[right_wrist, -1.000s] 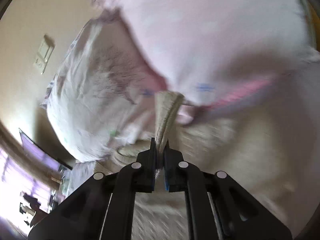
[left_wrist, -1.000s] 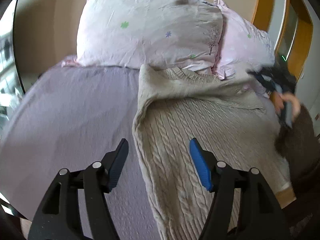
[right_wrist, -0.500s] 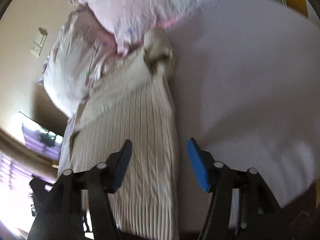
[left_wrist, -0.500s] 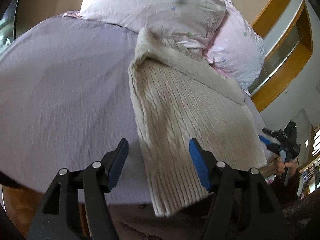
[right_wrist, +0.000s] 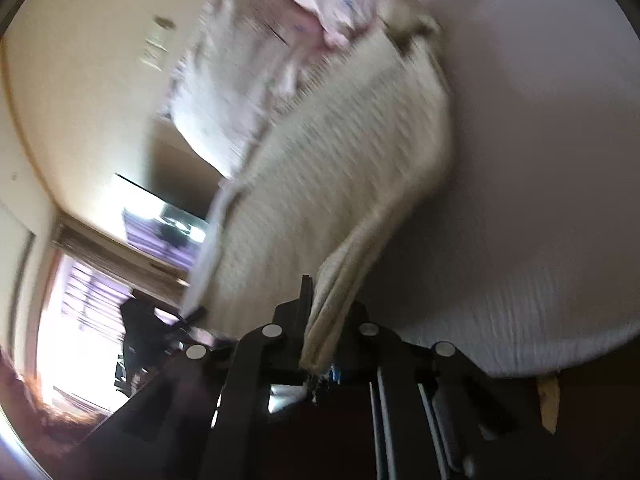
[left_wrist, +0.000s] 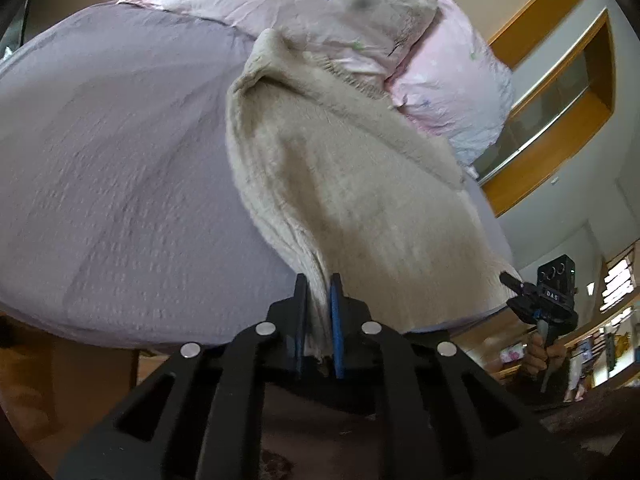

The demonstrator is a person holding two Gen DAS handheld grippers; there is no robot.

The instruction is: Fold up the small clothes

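Beige knitted sweater (left_wrist: 344, 184) is gripped at its near hem corners by left gripper (left_wrist: 318, 312) and right gripper (right_wrist: 320, 320); its long axis extends away toward the pillows (left_wrist: 320, 12).

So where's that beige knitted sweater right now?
The sweater lies on the purple bedsheet, its far end against the pink pillows, its near hem pinched by the left gripper and the right gripper.
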